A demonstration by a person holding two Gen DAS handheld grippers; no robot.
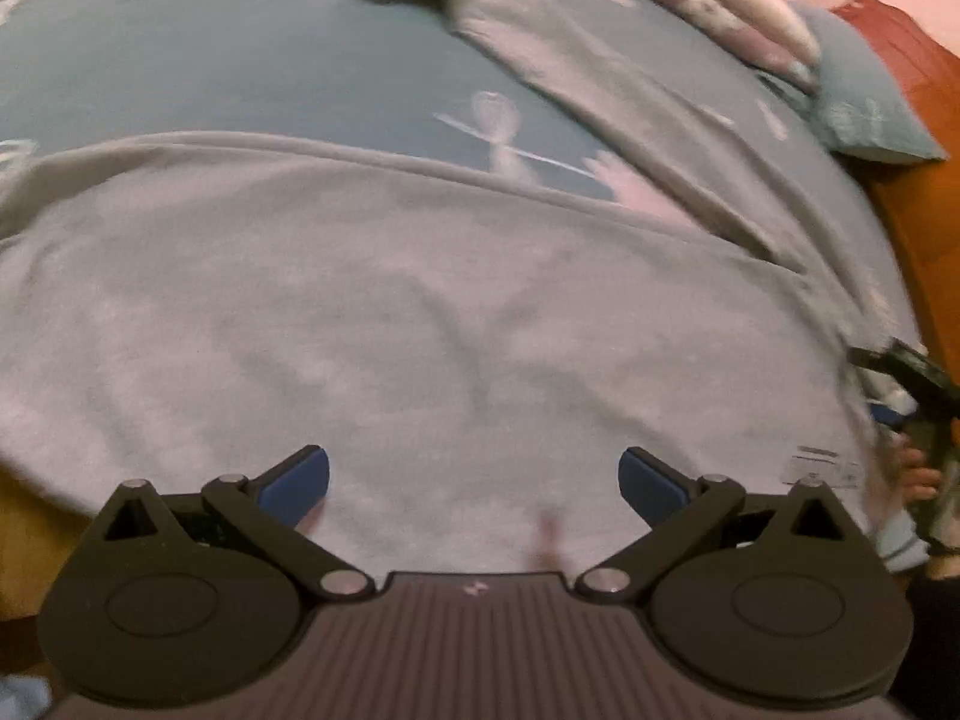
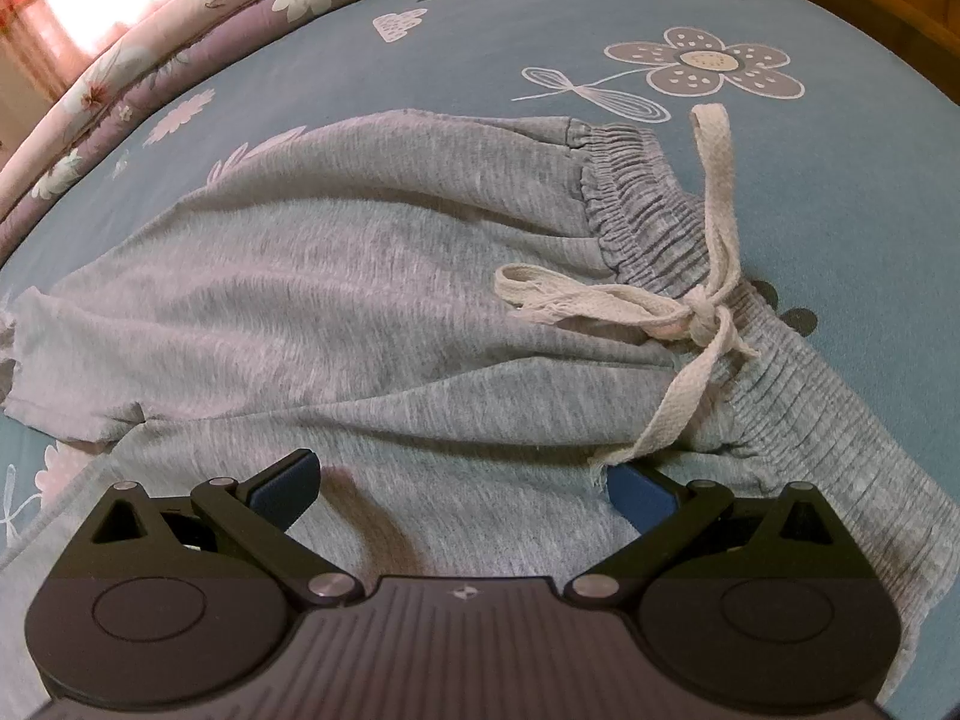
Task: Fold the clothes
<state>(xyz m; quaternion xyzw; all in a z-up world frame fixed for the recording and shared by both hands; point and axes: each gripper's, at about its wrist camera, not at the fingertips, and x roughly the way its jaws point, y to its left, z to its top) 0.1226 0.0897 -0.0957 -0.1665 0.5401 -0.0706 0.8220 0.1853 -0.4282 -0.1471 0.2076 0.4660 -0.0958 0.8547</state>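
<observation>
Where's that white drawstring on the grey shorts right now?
In the right wrist view, the drawstring lies knotted at the elastic waistband on the right side of the grey shorts, one frayed end trailing down to the open right gripper.

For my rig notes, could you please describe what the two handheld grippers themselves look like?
Both look alike. The left gripper and right gripper each have a dark ribbed body with a small pale mark at its centre, two round black discs, black linkage arms with silver pivot pins, and blue pads on the fingers.
</observation>
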